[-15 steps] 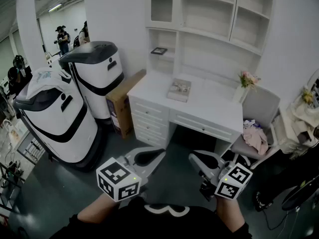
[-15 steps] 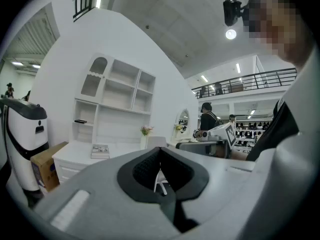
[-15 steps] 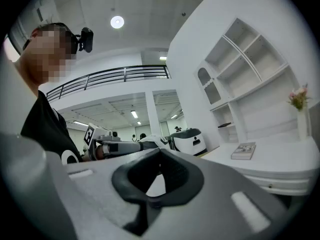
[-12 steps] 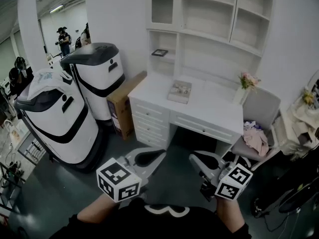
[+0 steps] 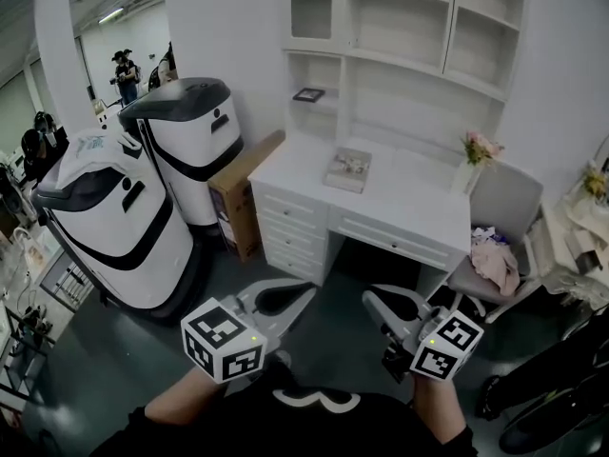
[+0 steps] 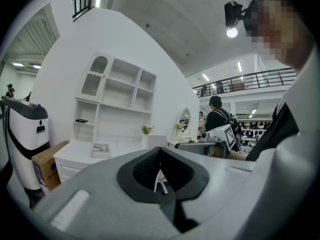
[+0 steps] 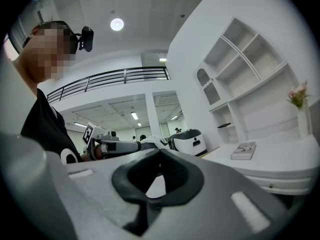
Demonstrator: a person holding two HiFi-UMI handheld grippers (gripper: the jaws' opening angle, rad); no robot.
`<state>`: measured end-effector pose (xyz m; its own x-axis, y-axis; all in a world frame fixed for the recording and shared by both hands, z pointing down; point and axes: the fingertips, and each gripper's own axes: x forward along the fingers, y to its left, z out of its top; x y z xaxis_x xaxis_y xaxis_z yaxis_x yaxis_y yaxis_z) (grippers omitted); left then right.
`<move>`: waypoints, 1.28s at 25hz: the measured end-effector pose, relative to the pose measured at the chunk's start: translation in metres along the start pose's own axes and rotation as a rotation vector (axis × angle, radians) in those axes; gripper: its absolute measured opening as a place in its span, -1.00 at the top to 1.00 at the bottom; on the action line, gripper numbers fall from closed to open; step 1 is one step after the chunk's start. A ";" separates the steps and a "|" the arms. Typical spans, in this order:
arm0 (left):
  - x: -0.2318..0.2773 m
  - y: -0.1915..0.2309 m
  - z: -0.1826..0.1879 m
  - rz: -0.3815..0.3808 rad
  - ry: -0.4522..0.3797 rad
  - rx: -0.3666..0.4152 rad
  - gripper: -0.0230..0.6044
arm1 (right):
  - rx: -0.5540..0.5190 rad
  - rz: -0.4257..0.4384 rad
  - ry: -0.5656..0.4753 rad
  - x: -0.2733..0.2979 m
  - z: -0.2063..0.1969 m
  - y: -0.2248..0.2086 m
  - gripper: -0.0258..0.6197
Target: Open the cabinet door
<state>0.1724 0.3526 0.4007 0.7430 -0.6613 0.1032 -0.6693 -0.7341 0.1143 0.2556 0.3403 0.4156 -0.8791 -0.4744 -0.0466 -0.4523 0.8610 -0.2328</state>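
The white desk (image 5: 400,208) carries a hutch of open shelves. The hutch's small arched cabinet door (image 5: 311,9) at the top left is closed; it also shows as the arched door (image 6: 93,79) and the arched door (image 7: 204,79). Both grippers are held low in front of the person, well short of the desk. My left gripper (image 5: 285,298) is shut with nothing in it, its jaw tips meeting in the left gripper view (image 6: 160,151). My right gripper (image 5: 385,305) is likewise shut and empty, seen again in the right gripper view (image 7: 160,151).
Two large white-and-black machines (image 5: 119,227) (image 5: 190,136) stand left of the desk, with a cardboard box (image 5: 243,193) between them and the drawers (image 5: 290,231). A book (image 5: 348,169) and flower vase (image 5: 473,160) sit on the desk. A grey chair (image 5: 500,217) holds pink clothes. People (image 5: 124,69) stand far off.
The head view has shifted slightly, so the desk and machines sit a little to the right in the picture. Both grippers have kept their place and stay shut.
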 end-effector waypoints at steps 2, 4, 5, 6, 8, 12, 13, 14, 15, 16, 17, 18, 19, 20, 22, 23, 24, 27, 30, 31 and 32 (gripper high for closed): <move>0.001 0.005 0.001 0.001 -0.001 -0.009 0.90 | 0.004 -0.003 0.000 0.005 0.000 -0.004 0.92; 0.004 0.012 0.001 0.004 -0.003 -0.016 0.90 | 0.010 0.005 -0.002 0.013 0.001 -0.008 0.92; 0.005 0.016 0.001 0.005 -0.001 -0.019 0.90 | 0.012 0.010 -0.002 0.017 0.002 -0.010 0.92; 0.007 0.021 0.000 0.004 0.000 -0.022 0.90 | 0.014 0.016 -0.003 0.022 0.002 -0.013 0.92; 0.012 0.034 0.000 0.004 0.001 -0.028 0.90 | 0.031 0.033 -0.001 0.033 0.002 -0.020 0.92; 0.028 0.067 -0.001 0.001 0.002 -0.051 0.90 | 0.049 0.042 0.018 0.058 -0.001 -0.047 0.92; 0.034 0.078 -0.002 -0.001 0.003 -0.056 0.90 | 0.046 0.038 0.025 0.066 -0.002 -0.056 0.92; 0.040 0.090 -0.003 -0.002 0.004 -0.059 0.90 | 0.045 0.035 0.031 0.075 -0.003 -0.067 0.92; 0.047 0.104 -0.003 -0.002 0.007 -0.065 0.90 | 0.047 0.031 0.035 0.085 -0.003 -0.078 0.92; 0.054 0.119 -0.004 -0.002 0.010 -0.072 0.90 | 0.051 0.028 0.040 0.095 -0.004 -0.090 0.92; 0.063 0.134 -0.005 -0.003 0.015 -0.083 0.90 | 0.056 0.024 0.045 0.106 -0.005 -0.104 0.92; 0.073 0.151 -0.006 -0.004 0.022 -0.094 0.90 | 0.062 0.019 0.051 0.117 -0.005 -0.119 0.92; 0.084 0.167 -0.006 -0.006 0.028 -0.104 0.90 | 0.068 0.013 0.057 0.129 -0.005 -0.134 0.92; 0.095 0.184 -0.005 -0.009 0.035 -0.112 0.90 | 0.074 0.007 0.063 0.141 -0.005 -0.150 0.92; 0.117 0.220 -0.001 -0.016 0.045 -0.128 0.90 | 0.088 -0.008 0.073 0.166 -0.002 -0.181 0.92; 0.128 0.239 0.003 -0.021 0.048 -0.138 0.90 | 0.093 -0.018 0.077 0.179 0.000 -0.197 0.92; 0.139 0.259 0.007 -0.026 0.048 -0.147 0.90 | 0.099 -0.028 0.079 0.192 0.003 -0.214 0.92; 0.169 0.320 0.025 -0.039 0.041 -0.159 0.90 | 0.119 -0.058 0.070 0.234 0.017 -0.264 0.92; 0.195 0.371 0.045 -0.059 0.023 -0.143 0.90 | 0.106 -0.087 0.068 0.272 0.037 -0.307 0.92; 0.201 0.386 0.050 -0.065 0.018 -0.130 0.90 | 0.092 -0.096 0.065 0.282 0.044 -0.318 0.92; 0.207 0.400 0.055 -0.068 0.013 -0.115 0.90 | 0.075 -0.105 0.060 0.293 0.051 -0.328 0.92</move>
<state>0.0583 -0.0860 0.4135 0.7873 -0.6077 0.1045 -0.6133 -0.7544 0.2339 0.1545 -0.0903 0.4285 -0.8361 -0.5471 0.0398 -0.5316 0.7902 -0.3051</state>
